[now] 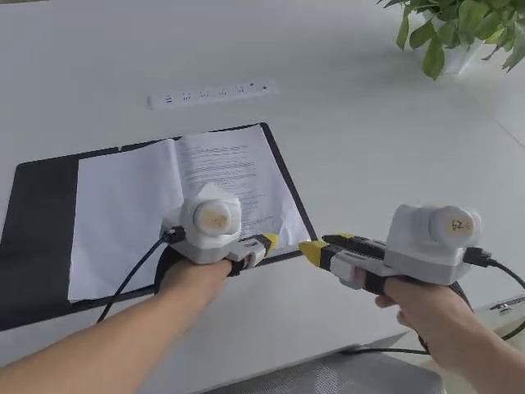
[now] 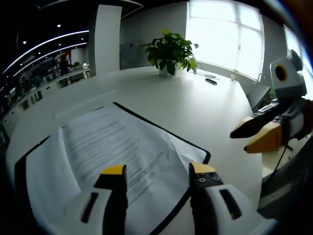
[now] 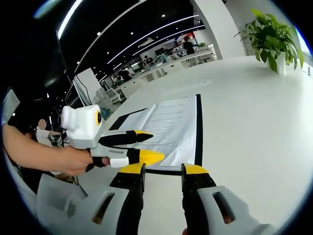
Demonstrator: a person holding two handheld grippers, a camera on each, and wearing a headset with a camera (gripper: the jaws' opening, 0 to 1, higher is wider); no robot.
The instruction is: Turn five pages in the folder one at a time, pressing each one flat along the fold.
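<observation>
The left gripper [image 2: 157,171] is hovering with its jaws standing well apart and nothing between them. Its yellow tips are sitting over the near right corner of the printed page [image 1: 234,176]; whether they are touching the paper I cannot tell. The left hand [image 1: 201,277] is gripping it from below, low over the near edge of the folder [image 1: 41,230].

The right gripper [image 1: 320,246] is pointing across at it from the right, jaws parted a moderate way and likewise holding nothing. It is hanging just off the folder's right edge, over bare tabletop. The tips of the two grippers are facing each other, near but apart. The right hand [image 1: 426,308] is holding it out toward the near right of the bench.

The folder is lying open and flat in front of the person, its black cover showing as a broad band on the left and a thin border along the far and right sides. A blank page [image 1: 123,213] is resting on the left of the fold, and the printed page is lying to the right of it, its lines of text facing up.

A dark cable [image 1: 131,275] is trailing from the left gripper across the blank page toward the person. Everything is sitting on a white table [image 1: 369,148]. Beyond the folder a white power strip [image 1: 209,94] is lying on the table, well apart from it, and a leafy green plant [image 1: 459,29] is standing at the far right corner.
</observation>
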